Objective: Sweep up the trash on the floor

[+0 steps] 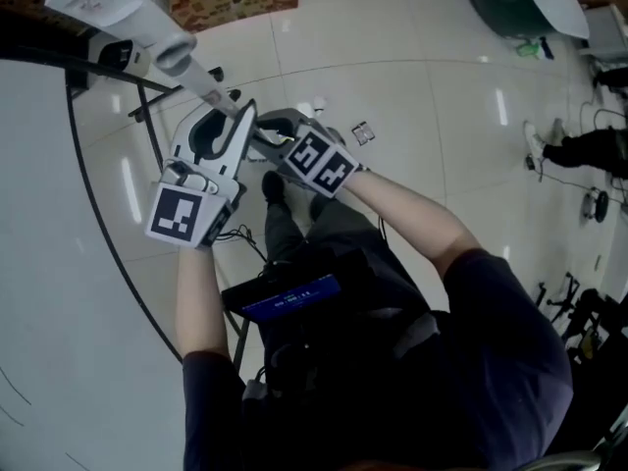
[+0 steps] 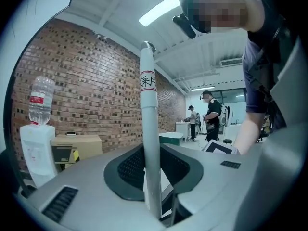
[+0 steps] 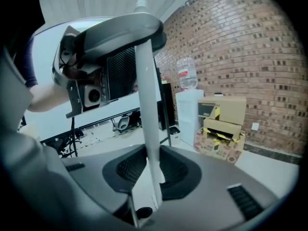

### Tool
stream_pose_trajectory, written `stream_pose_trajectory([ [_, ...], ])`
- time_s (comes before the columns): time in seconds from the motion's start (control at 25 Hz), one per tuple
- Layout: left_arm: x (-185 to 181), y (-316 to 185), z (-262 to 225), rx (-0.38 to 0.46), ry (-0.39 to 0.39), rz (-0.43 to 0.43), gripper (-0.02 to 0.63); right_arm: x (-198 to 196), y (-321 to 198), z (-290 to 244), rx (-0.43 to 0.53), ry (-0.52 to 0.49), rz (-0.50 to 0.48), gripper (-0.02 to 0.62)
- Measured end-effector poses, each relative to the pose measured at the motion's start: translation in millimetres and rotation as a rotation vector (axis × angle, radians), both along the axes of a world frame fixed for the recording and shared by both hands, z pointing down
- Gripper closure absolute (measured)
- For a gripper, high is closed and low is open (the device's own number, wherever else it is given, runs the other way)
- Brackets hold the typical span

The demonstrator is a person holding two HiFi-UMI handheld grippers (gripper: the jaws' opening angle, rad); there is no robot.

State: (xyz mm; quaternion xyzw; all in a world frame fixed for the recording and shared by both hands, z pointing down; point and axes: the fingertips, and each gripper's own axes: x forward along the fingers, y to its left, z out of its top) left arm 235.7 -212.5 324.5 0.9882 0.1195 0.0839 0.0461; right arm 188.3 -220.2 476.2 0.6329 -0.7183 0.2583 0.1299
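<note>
Head view, trash: a small dark-and-white scrap point(image 1: 363, 133) lies on the pale glossy tile floor point(image 1: 442, 96), near the person's shoes and apart from both grippers. We judge the sweeping not yet done.
Head view, pole: the white round pole point(image 1: 208, 84), which we take for the broom's handle, rises steeply toward the camera. Its lower end is hidden, so we cannot tell where the bristles stand.
Head view, hands: the left gripper point(image 1: 235, 126) and the right gripper point(image 1: 273, 135) meet at the pole close together, with both forearms bent inward before the body.
Left gripper view, grip: we see the labelled pole upright between the ribbed pads, which press on it from both sides. This gripper looks about level toward a red brick wall point(image 2: 86, 81).
Right gripper view, grip: the jaws are clamped on the same pole, with the left gripper holding it higher up. This gripper is angled somewhat down toward the floor.
</note>
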Motion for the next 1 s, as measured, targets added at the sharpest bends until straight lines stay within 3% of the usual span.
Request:
stream_pose_trajectory([
  [0.16,20,2,13,-0.030,0.004,0.123,0.526,21,-3,16,-0.054,-0.001,0.148,0.494],
  [0.4,2,14,36,-0.038,0.014,0.277,0.528,9,-5,41,-0.075,0.006,0.310,0.492],
  [0.84,45,-35,131,-0.015,-0.125,0.312,0.532,40,-58,133,-0.103,-0.111,0.556,0.491],
  [1.0,56,-31,180,0.006,-0.178,0.328,0.531,49,-59,179,-0.134,-0.174,0.654,0.489],
])
